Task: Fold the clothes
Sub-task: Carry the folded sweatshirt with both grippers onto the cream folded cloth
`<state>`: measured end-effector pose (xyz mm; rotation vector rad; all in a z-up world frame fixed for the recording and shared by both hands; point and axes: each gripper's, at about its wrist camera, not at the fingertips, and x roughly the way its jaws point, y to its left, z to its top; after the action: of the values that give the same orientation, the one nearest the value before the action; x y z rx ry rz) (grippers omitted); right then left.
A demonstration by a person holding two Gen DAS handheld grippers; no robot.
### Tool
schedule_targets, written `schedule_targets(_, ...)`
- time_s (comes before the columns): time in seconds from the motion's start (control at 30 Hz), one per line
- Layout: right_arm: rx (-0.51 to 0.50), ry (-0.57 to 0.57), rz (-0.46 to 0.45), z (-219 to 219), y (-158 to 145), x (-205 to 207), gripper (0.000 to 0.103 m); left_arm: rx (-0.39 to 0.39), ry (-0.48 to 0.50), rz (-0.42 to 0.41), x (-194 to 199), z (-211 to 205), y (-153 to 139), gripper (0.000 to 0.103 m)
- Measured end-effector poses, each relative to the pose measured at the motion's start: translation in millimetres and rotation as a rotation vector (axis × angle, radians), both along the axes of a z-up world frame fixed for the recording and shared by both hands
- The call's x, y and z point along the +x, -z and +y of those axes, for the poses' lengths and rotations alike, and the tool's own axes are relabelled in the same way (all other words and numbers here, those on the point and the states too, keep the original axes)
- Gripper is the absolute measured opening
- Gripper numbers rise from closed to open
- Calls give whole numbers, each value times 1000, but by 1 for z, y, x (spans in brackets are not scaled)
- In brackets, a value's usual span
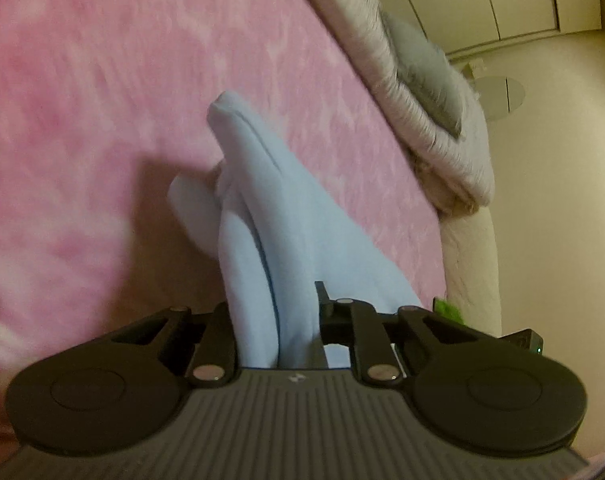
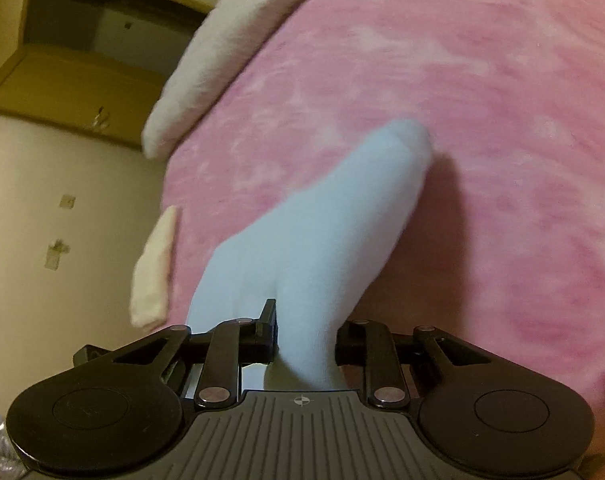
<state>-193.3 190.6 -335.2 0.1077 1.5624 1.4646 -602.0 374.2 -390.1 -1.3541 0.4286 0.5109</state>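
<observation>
Two grippers each have hold of the same pale blue garment (image 1: 270,216), which hangs in soft folds above a pink blanket (image 1: 102,80) spread over a bed. In the left wrist view, the left gripper (image 1: 278,320) has its jaws drawn in close on a thick bunch of the cloth, with several layers gathered between them. In the right wrist view, the right gripper (image 2: 306,344) is likewise closed on a bunched part of the garment (image 2: 322,208), which trails away from it down toward the blanket (image 2: 482,100). Whether the far end of the cloth touches the blanket or hangs just above it cannot be told; both views are blurred.

By its look the garment is a light, thick knit or fleece: limp, not slippery, and in no way fragile. It will sag and double over wherever it is not held, so a pinch on a bunch gives little control over the edges. A cleaner fold would likely call for holds at two corners or along one hem, well apart, so the cloth hangs flat. A pale quilt (image 1: 434,120) lies heaped at the bed's far edge.
</observation>
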Motion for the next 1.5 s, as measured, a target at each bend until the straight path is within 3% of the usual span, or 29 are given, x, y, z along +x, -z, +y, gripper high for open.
schedule_targets(0.17, 22, -82, 19, 60, -47, -68, 22, 5, -49, 25, -97, 54, -44, 13)
schedule_targets(0.47, 14, -144, 50, 180, -97, -272, 22, 15, -136, 71, -271, 150, -123, 13)
schedule_targets(0.6, 63, -154, 49, 253, -111, -347, 22, 91, -152, 86, -329, 219, -148, 13)
schedule_targets(0.77, 214, -176, 22, 360, -128, -413, 22, 204, -165, 100, -395, 311, -174, 13)
schedule_targets(0.83, 268, -172, 5, 395, -121, -435, 22, 232, -162, 100, -411, 346, -161, 14)
schedule_targets(0.97, 268, -147, -23, 449, -76, -472, 25, 175, -153, 165, -434, 404, -97, 17)
schedule_targets(1.07, 148, -157, -4, 462, -34, -480, 39, 83, -160, 222, -450, 434, -40, 19)
schedule_targets(1.13, 68, -163, 9, 470, -7, -485, 45, -14, -187, 187, -462, 440, -8, 20)
schedule_targets(1.2, -12, -168, 21, 479, 21, -490, 47, -35, -227, 107, -475, 436, -5, 22)
schedule_targets(1.23, -49, -172, 26, 481, 32, -491, 49, -32, -223, 110, -478, 432, -7, 23)
schedule_targets(1.43, -120, -184, 6, 452, 32, -479, 51, -11, -191, 152, -486, 406, -23, 22)
schedule_targets(1.47, -115, -188, -18, 447, 32, -483, 34, 7, -178, 171, -484, 402, -25, 19)
schedule_targets(1.5, -109, -193, -43, 443, 31, -487, 27, 29, -165, 190, -482, 398, -28, 14)
